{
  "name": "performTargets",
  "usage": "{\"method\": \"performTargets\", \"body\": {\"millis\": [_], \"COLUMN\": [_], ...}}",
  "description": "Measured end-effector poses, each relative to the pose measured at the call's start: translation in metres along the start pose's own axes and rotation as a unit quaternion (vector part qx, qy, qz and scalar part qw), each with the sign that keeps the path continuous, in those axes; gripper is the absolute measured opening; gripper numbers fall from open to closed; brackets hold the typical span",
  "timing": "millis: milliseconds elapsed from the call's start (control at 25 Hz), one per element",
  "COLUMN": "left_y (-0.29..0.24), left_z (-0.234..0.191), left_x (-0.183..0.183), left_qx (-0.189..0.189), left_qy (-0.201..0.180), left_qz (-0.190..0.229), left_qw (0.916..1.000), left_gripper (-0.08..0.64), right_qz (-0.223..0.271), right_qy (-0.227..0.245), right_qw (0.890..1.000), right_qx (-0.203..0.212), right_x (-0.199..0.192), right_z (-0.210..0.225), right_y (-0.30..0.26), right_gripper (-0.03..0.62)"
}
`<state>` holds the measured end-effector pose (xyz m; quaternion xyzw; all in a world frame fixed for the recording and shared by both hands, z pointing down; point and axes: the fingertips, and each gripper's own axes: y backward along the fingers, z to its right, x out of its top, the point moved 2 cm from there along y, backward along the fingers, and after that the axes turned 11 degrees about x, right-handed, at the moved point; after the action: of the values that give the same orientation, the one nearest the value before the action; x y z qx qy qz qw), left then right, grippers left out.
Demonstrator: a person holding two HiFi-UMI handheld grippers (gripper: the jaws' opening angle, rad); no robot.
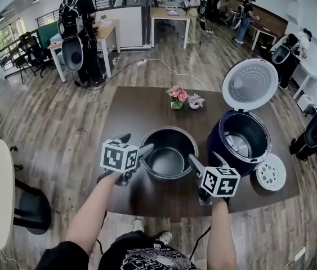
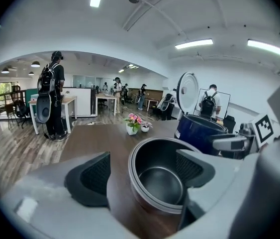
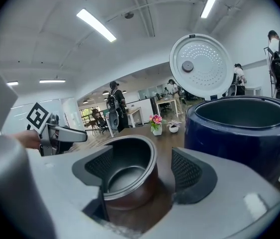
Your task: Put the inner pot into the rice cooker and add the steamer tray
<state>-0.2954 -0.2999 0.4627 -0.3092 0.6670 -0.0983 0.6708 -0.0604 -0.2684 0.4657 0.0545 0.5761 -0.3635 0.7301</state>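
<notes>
Bright, even office light falls from ceiling strip lamps (image 2: 194, 44) at 1 o'clock in the left gripper view, joined by daylight through windows (image 1: 5, 37) at 10 o'clock in the head view. The white rice cooker lid (image 1: 250, 84) glares almost featureless at 2 o'clock. Fisheye lenses bow walls and floor toward every edge, and both gripper views have black corners. The near bodies of the left gripper (image 2: 142, 172) and right gripper (image 3: 143, 169) are soft and out of focus at 6 o'clock.

Inner pot (image 1: 168, 153): dark grey, centre frame.
Rice cooker (image 1: 219, 146): navy body, white dotted lid (image 1: 250, 84), right.
Steamer tray (image 1: 271, 172): white, seemingly perforated, lower right.
Table (image 1: 141, 103): dark brown.
Flowers (image 1: 177, 94): pink, upper centre.
</notes>
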Motion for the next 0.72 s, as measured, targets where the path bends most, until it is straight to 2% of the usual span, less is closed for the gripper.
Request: {"method": "performTargets", "body": {"millis": [280,480,720], "left_y": [-0.027,-0.041,-0.056], "left_z": [-0.004,-0.007,-0.008], "left_x": [-0.002,-0.005,-0.019], "left_qx": [-0.027,-0.041,-0.061], "left_qy": [0.006,0.016,0.031], "left_qz": [-0.031,-0.05,-0.08], "left_qw": [0.9991,0.9978,0.9945], "left_gripper": [0.413,0.374,0.326], "right_qz": [-0.02,-0.027,-0.049], "right_qy": [-0.033,-0.068,-0.088], "right_qw": [0.999,0.997,0.995], "right_qx": [-0.015,-0.013,-0.018], "right_x": [-0.013,-0.02,-0.034], "right_z": [0.016,0.021,0.022], "right_y": [-0.005,-0.012,-0.022], "right_gripper": [0.324,0.298,0.27]}}
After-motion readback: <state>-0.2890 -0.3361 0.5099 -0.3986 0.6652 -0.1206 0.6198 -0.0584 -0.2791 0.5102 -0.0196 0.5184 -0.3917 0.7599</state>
